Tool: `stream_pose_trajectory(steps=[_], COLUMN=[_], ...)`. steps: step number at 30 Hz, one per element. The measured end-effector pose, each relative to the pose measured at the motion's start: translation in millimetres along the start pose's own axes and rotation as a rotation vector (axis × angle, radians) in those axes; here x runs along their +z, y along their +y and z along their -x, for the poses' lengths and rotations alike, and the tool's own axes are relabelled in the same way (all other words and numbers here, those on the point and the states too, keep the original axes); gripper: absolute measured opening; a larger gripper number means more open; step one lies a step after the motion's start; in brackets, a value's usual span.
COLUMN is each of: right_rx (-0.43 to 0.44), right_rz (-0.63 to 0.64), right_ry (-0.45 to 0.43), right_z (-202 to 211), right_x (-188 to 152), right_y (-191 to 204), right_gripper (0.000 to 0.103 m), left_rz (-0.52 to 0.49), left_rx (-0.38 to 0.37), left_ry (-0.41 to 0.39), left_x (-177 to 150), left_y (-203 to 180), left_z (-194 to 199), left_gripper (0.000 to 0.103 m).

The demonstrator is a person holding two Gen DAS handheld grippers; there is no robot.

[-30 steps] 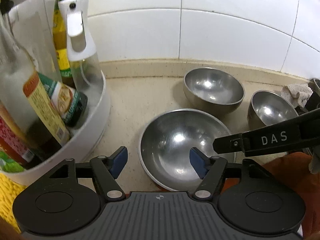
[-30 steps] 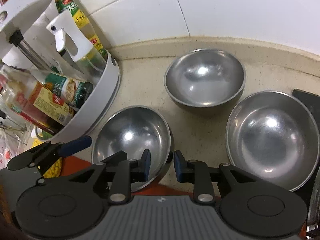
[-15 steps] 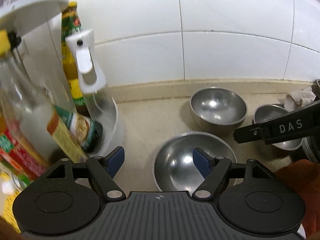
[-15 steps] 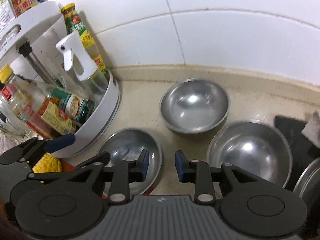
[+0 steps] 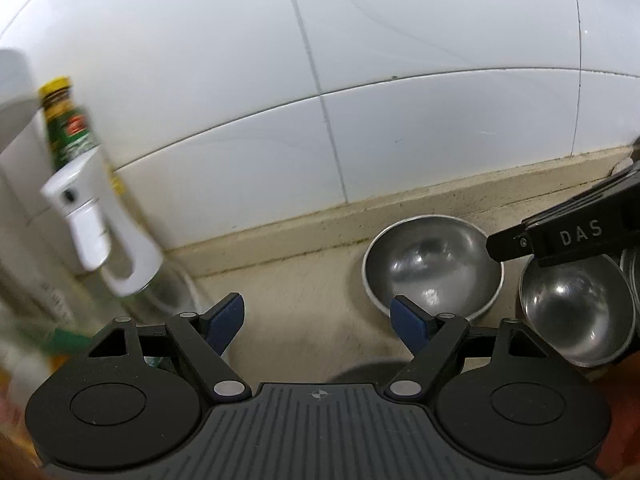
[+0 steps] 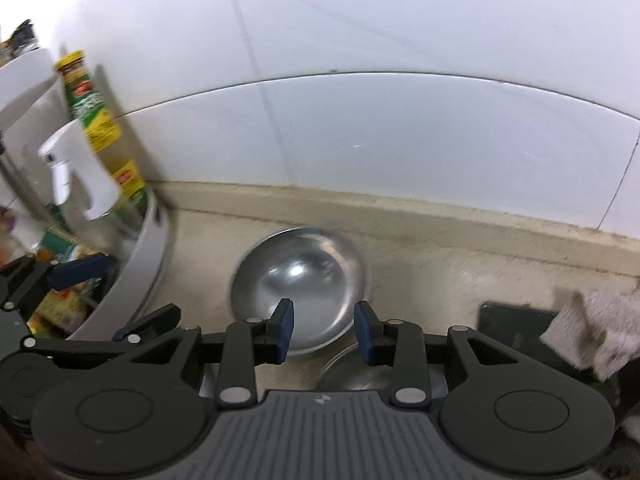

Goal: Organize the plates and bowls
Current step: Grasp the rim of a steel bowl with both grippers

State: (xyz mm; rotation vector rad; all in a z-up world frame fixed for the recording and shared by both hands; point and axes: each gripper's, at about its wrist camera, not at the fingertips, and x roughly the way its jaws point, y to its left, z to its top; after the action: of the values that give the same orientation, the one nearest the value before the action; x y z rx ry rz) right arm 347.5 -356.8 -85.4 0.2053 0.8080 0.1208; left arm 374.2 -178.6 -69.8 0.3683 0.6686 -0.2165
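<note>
Both tools released, raised over the bench.

The left tool [image 5: 318, 322] has just been opening, jaws wide and empty; the right tool [image 6: 324, 334] has also just been opening, its narrower gap empty. Beyond them, two steel bowls [image 5: 432, 266] [image 5: 576, 312] sit side by side on the bench [image 5: 304, 280] near the tiled wall [image 5: 360, 100], spray bottle [image 5: 96, 228] at left.
</note>
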Motion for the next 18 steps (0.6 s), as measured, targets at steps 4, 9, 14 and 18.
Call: stream_pose_trajectory(steps=[4,9,14,18], right_rx=[-0.039,-0.061,-0.057,-0.038], right_rz=[-0.007,-0.01,-0.041,-0.028], right_ry=[0.02,0.049,0.079,0.095], right_z=[-16,-36,-55,-62], right_x=[8,12,14,16], right_y=[-14,-24,-33,-32], right_gripper=[0.03,0.03,0.031,0.03], left_rz=[-0.026,-0.039,-0.019,-0.012], left_rx=[-0.02,-0.034,-0.079,-0.098], left_ry=[0.023,0.047,0.095,0.118], left_x=[9,19,23,23], left_y=[-9,-13,-11,-12], left_z=[-23,-49,-71,-82], left_gripper=[0.085,0.085,0.075,0.066])
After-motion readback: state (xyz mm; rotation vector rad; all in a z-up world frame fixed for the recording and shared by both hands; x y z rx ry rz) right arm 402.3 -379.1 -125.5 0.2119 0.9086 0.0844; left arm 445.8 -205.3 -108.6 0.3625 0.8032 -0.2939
